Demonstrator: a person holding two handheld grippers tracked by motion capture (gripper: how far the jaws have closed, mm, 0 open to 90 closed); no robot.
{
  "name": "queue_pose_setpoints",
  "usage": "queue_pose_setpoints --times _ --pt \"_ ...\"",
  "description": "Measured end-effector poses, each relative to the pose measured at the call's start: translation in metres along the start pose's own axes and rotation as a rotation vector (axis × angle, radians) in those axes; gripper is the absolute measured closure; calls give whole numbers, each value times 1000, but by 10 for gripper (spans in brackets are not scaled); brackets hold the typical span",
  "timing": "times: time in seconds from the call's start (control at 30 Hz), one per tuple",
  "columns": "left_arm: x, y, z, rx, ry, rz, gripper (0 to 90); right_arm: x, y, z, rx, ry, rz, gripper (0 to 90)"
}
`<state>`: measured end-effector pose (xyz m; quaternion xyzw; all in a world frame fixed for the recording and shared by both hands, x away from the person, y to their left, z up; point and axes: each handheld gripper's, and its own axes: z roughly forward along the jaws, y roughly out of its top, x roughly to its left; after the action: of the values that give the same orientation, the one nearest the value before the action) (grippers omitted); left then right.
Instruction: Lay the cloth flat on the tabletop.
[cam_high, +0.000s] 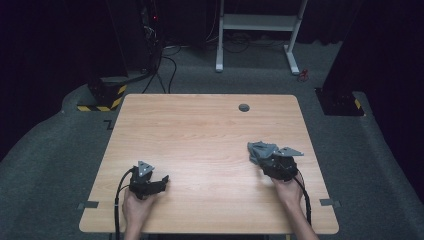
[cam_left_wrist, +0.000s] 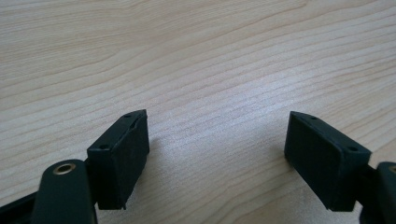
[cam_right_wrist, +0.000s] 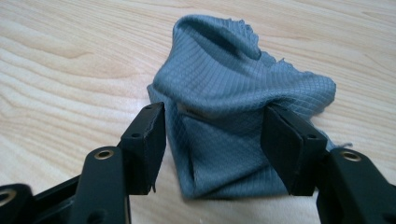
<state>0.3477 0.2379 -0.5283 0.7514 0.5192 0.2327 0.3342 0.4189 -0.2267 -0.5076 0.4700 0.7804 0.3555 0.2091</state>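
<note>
Grey-blue crumpled cloth (cam_right_wrist: 233, 121), the single one on the wooden table (cam_high: 200, 135), sits between the right gripper's (cam_right_wrist: 212, 144) parted jaws, while the left gripper (cam_left_wrist: 217, 154), well apart from the cloth, gapes over bare wood.

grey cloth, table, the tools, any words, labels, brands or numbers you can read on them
None can be read.
The grey cloth shows a woven grid pattern, no label or print.
The wooden table shows bare wood grain and a dark round spot, unmarked.
The left tool and right tool have plain black jaws, with no brand or number.
</note>
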Motion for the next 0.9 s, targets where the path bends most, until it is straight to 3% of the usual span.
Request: queue_pose_setpoints --times 0.3,0.43,0.53,0.6,0.9 --pt "0 0 0 -1 -5 -7 224 5 9 22 57 12 -17 385" --pt "0 0 0 -1 -2 0 224 4 9 25 57 -13 -10 532" --pt "0 0 0 -1 -3 0 224 0 9 23 59 8 7 698" --pt "0 0 0 -1 -3 0 224 -2 10 22 60 21 14 761" --pt "0 0 0 -1 -5 0 224 6 11 19 61 49 -27 817"
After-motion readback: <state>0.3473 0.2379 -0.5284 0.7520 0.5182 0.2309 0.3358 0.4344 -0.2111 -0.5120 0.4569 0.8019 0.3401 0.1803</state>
